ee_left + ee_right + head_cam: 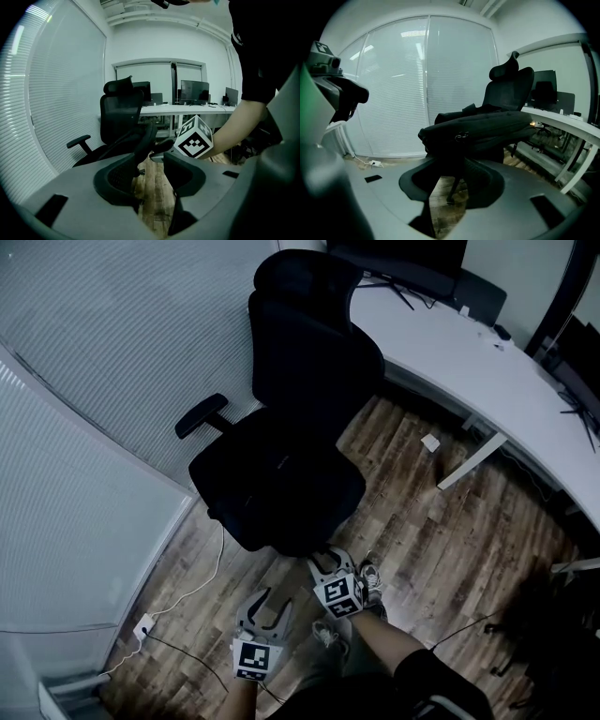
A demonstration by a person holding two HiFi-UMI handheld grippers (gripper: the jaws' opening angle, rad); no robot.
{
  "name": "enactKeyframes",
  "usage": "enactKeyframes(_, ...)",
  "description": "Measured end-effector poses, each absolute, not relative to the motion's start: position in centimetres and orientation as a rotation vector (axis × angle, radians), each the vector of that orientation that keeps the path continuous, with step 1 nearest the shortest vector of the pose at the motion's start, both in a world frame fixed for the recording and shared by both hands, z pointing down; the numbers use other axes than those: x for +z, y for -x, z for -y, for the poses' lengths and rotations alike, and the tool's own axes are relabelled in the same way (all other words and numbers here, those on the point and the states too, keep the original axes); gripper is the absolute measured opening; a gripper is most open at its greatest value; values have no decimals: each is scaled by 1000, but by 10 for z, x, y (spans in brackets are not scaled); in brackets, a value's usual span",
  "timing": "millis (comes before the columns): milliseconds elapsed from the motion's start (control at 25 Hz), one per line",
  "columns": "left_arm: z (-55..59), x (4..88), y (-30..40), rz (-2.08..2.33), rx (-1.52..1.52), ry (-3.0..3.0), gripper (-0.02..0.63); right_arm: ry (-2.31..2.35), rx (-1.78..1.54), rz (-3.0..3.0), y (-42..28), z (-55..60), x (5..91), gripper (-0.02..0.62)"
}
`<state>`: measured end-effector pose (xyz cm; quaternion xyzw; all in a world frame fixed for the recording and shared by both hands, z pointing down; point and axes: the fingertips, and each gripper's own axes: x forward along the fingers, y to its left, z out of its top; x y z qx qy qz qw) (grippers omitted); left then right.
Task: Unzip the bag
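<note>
A: Starting at the left tool (pixel 269 607): open or closed?

B: Wide apart, gripping nothing. Only bare floor (pixel 152 197) in the gap. Held low, short of the chair (pixel 309 362).

A: And the right tool (pixel 330 561)?

B: Also spread, also empty. Slightly ahead of the left one, close to the front edge of the seat. From the left gripper view, only its marker cube (pixel 193 137) and a bare forearm (pixel 239 126) plainly in sight, the jaws mostly covered.

A: Touching the bag (pixel 487 129)?

B: Cannot tell. Dark tips against dark fabric, right under the bag's near edge.

A: Where exactly, the bag?

B: Lying flat across the chair seat, long side toward the right tool, reaching the front edge. Zip pull (pixel 461 136) hanging on the near side, just above the tips. Zip itself open or closed: too dim to say.

A: From the head view?

B: Black on black, outline lost against the seat.

A: Further out?

B: White counter (pixel 469 352) beyond the chair, curving off to the right, far end cut by the frame. Monitors (pixel 194 90) along its back edge, little more than dark slabs.
</note>
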<state>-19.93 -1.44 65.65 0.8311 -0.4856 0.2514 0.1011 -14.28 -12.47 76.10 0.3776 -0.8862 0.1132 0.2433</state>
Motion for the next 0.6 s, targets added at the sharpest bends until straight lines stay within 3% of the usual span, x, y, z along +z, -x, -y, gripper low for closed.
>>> enactKeyframes(120,10,658,201,1432,746,-2446,183,-1061,291,2400,142,127,764,144)
enactKeyframes(240,7,662,203,1428,755,-2435,183,-1097,306,2397,138,130,764,75)
enactKeyframes(600,8,667,206,1435,751,-2426,183,-1084,434,2457,128,115,751,67)
